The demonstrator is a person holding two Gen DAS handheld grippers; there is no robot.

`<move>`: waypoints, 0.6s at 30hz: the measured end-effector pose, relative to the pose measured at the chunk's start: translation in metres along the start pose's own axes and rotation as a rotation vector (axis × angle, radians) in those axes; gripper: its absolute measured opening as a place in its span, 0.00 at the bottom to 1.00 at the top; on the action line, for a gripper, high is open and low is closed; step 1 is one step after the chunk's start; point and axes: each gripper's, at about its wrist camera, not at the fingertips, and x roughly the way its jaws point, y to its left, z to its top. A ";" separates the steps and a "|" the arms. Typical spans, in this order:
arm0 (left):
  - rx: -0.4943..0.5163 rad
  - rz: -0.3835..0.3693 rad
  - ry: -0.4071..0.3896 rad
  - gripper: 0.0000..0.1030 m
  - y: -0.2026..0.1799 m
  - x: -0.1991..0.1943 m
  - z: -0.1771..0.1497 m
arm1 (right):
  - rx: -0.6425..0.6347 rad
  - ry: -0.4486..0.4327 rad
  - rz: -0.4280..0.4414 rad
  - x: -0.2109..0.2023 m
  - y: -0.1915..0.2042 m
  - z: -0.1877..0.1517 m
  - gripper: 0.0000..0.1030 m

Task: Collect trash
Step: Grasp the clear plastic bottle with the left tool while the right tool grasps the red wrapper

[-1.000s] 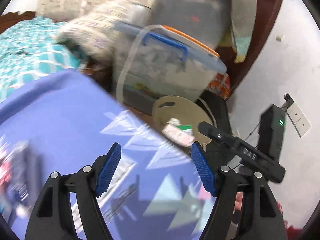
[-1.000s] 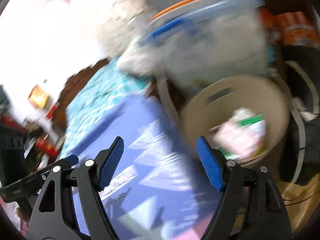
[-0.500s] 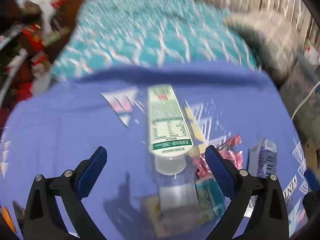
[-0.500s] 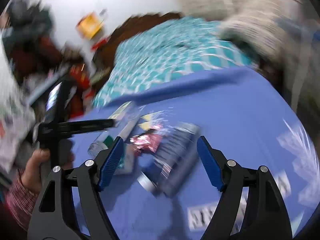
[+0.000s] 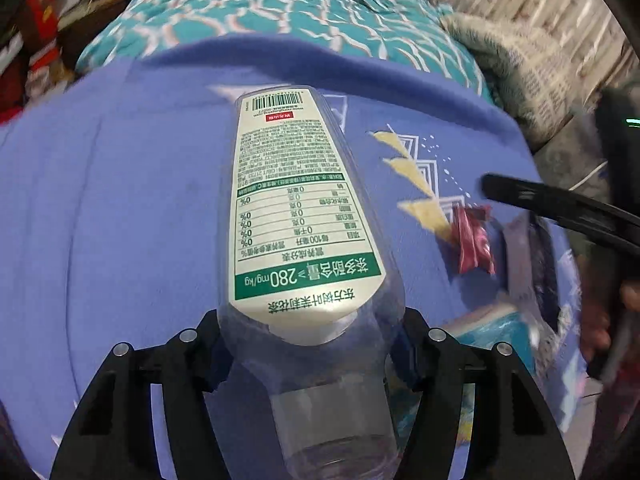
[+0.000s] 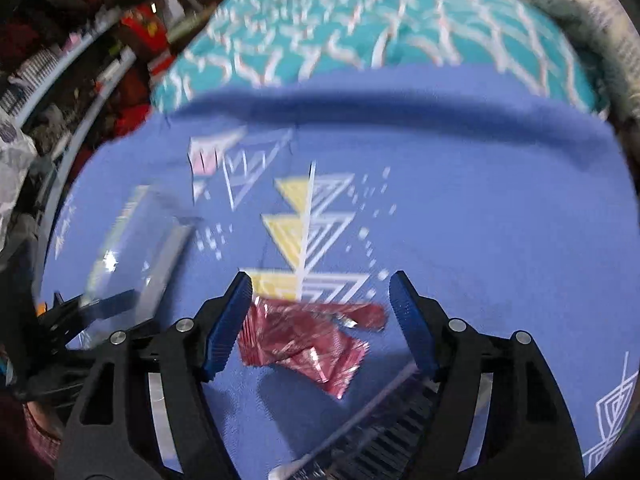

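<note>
Nearest the left wrist camera, the left gripper (image 5: 310, 344) is closing around the shoulder of a clear plastic bottle (image 5: 308, 216) lying on the blue patterned cloth (image 5: 120, 200); the bottle fills the gap between the fingers, though its body hides the pads, so I cannot tell whether they press yet. The right gripper (image 6: 320, 320) stands wide and is narrowing slightly, straddling a crumpled red foil wrapper (image 6: 300, 340) that its pads do not touch. A cotton swab (image 6: 344, 424) lies just behind the wrapper (a teal packet (image 5: 492, 328) sits between the two grippers). Beyond the cloth is a teal bedspread (image 5: 260, 0). Risks, as I judge them: the smooth tapering bottle could squirt out of a shoulder grip, and the flat wrapper could slip under the pads or drag cloth up with it.
</note>
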 end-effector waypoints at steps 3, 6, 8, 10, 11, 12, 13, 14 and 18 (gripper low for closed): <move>-0.011 -0.039 -0.025 0.57 0.003 -0.010 -0.026 | -0.130 0.044 -0.072 0.014 0.026 -0.017 0.71; 0.022 -0.054 -0.026 0.57 -0.004 -0.018 -0.051 | -0.238 0.058 -0.077 0.009 0.052 -0.043 0.50; 0.047 -0.070 -0.024 0.57 -0.007 -0.027 -0.071 | -0.284 0.070 -0.057 0.004 0.067 -0.061 0.27; 0.054 -0.085 -0.030 0.57 -0.009 -0.032 -0.078 | -0.340 0.054 -0.066 -0.004 0.080 -0.082 0.25; 0.057 -0.085 -0.044 0.57 -0.007 -0.038 -0.083 | -0.344 0.039 -0.051 -0.009 0.084 -0.093 0.24; 0.060 -0.083 -0.058 0.57 -0.007 -0.044 -0.089 | -0.338 0.018 -0.026 -0.017 0.086 -0.102 0.23; 0.062 -0.084 -0.069 0.57 -0.002 -0.052 -0.095 | -0.326 -0.016 0.002 -0.027 0.087 -0.112 0.21; 0.064 -0.088 -0.086 0.57 -0.001 -0.062 -0.101 | -0.311 -0.051 0.031 -0.038 0.087 -0.119 0.18; 0.100 -0.100 -0.174 0.57 -0.003 -0.100 -0.118 | -0.211 -0.231 0.145 -0.091 0.071 -0.165 0.16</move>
